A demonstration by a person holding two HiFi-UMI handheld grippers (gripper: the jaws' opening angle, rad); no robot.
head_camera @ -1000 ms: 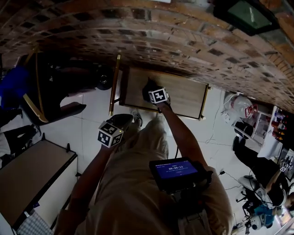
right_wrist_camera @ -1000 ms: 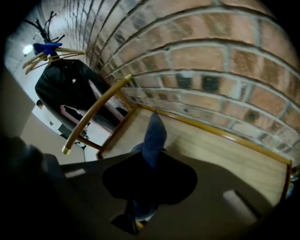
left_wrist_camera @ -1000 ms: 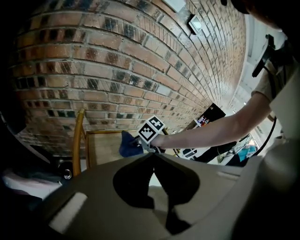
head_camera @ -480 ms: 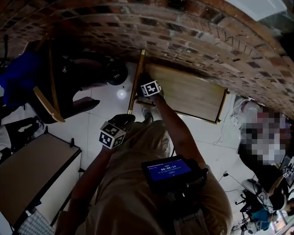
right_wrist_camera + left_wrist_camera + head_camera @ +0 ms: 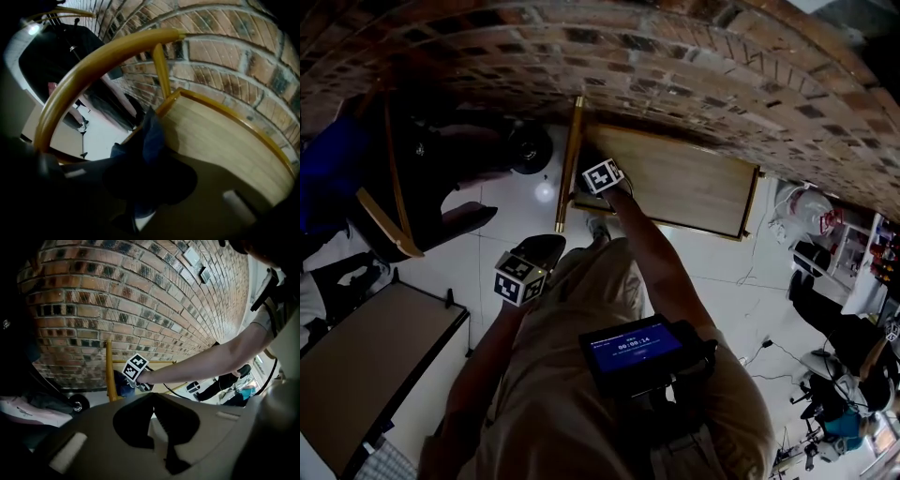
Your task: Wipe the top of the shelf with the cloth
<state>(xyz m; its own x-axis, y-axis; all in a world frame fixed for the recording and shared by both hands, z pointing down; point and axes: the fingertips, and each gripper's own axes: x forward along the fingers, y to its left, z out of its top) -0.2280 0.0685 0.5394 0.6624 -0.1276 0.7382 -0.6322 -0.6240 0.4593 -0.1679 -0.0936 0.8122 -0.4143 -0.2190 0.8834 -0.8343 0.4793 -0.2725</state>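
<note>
The shelf's pale wooden top (image 5: pixel 684 183) runs along the brick wall, framed by a yellow rail (image 5: pixel 567 164). My right gripper (image 5: pixel 594 165) is at the shelf's left end, shut on a dark blue cloth (image 5: pixel 149 136) that presses on the wooden top (image 5: pixel 220 140) near its left corner. In the right gripper view the gripper (image 5: pixel 144 157) has the cloth bunched between its jaws. My left gripper (image 5: pixel 544 249) hangs lower, away from the shelf, over the white floor. Its jaws (image 5: pixel 152 397) meet with nothing between them. From there the right gripper's marker cube (image 5: pixel 136 368) and the cloth (image 5: pixel 123 383) show.
A brick wall (image 5: pixel 694 66) backs the shelf. A dark chair with clothes (image 5: pixel 403 178) stands at the left, and a grey table (image 5: pixel 366 366) at the lower left. A curved yellow rail (image 5: pixel 93 61) arches over the shelf's left end. Clutter and a person (image 5: pixel 839 328) are at the right.
My right gripper has slid the cloth leftward along the shelf top, from left of its middle to the left end. The left gripper has barely moved.
</note>
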